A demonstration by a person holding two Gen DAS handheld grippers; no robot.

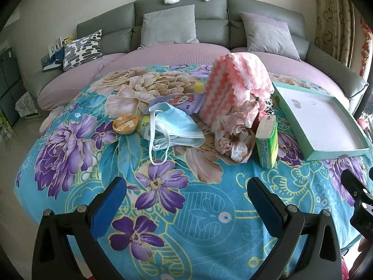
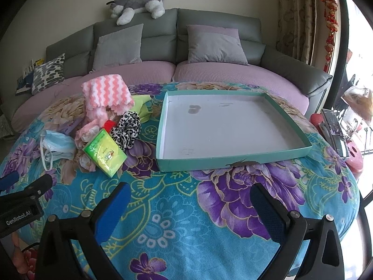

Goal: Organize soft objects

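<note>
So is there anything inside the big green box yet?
No, the box shows only its bare white bottom; the soft things sit in a pile beside it.

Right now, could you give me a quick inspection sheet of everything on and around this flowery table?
Surface: floral cloth covers the table.
Job's things: pink zigzag cloth, blue face mask, leopard scrunchie, green tissue pack, all piled left of the teal tray, which holds nothing.
Clutter: small orange dish, purple cartoon packet.
Grippers: left gripper and right gripper both open, hovering over the near edge, holding nothing.
Cables: nothing seen.
Surroundings: grey sofa with cushions, plush dog on top.
</note>
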